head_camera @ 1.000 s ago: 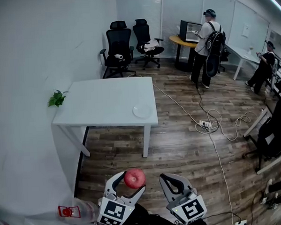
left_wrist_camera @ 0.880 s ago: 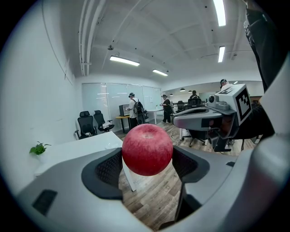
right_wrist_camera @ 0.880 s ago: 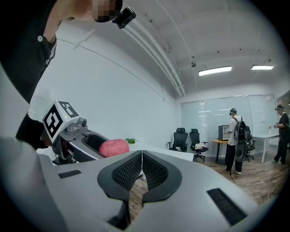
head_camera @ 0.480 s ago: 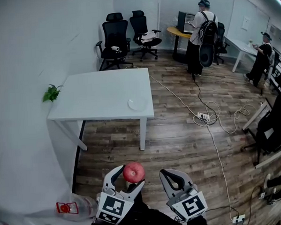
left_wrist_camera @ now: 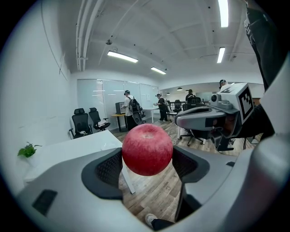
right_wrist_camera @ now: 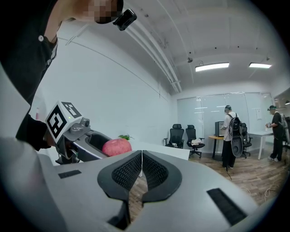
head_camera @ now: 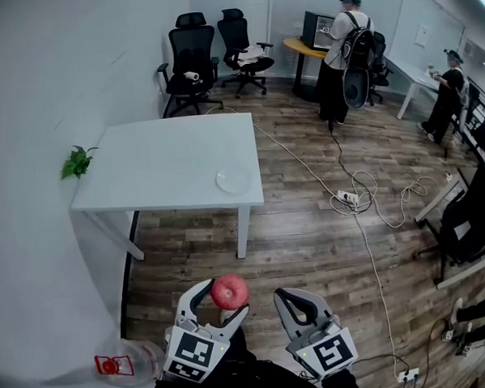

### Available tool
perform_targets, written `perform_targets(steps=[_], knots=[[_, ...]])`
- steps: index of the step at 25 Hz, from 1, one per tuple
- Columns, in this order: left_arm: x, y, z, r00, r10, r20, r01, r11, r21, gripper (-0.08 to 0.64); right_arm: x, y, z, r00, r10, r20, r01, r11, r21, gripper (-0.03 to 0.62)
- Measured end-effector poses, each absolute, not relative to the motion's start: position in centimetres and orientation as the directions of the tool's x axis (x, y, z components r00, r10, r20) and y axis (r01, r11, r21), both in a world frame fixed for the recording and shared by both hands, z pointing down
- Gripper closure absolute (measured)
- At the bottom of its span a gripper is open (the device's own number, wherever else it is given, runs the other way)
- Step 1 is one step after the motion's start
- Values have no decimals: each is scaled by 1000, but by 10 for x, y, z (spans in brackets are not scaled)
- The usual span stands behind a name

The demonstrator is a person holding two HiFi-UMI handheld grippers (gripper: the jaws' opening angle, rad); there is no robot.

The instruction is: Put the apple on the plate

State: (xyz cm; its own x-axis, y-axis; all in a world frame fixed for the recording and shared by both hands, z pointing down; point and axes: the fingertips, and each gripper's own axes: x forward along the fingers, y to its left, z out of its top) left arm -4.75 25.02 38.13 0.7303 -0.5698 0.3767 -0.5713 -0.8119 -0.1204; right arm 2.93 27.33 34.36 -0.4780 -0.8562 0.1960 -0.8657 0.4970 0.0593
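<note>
A red apple (head_camera: pixel 229 291) is held between the jaws of my left gripper (head_camera: pixel 223 297), low in the head view above the wooden floor. In the left gripper view the apple (left_wrist_camera: pixel 147 149) fills the gap between the two dark pads. A small white plate (head_camera: pixel 233 180) lies near the right front corner of the white table (head_camera: pixel 144 174), well ahead of both grippers. My right gripper (head_camera: pixel 285 302) is beside the left one, jaws shut together with nothing between them. From the right gripper view the apple (right_wrist_camera: pixel 116 147) shows to the left.
A green plant (head_camera: pixel 76 162) sits at the table's left edge against the wall. Black office chairs (head_camera: pixel 181 69) stand behind the table. A cable and power strip (head_camera: pixel 346 197) trail across the floor at right. Two people (head_camera: pixel 338 50) stand far back. A plastic bag (head_camera: pixel 118 365) lies by my left.
The view has advanced slightly toward the table, which sits a little lower and to the left in frame. Both grippers keep their pose, the apple still held.
</note>
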Motion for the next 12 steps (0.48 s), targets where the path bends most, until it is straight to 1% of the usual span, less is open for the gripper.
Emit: perform_targets(steps=[8,12], knots=[[-48,188,376,736,-559,383,-563,-819,-114,206,21,214,336,-489,-847,209,-857,511,64,551],[-44,156,378,746,-546,382,-549,-828,-112,206,26,184,338,-472,-854,220,-866,495,64,551]])
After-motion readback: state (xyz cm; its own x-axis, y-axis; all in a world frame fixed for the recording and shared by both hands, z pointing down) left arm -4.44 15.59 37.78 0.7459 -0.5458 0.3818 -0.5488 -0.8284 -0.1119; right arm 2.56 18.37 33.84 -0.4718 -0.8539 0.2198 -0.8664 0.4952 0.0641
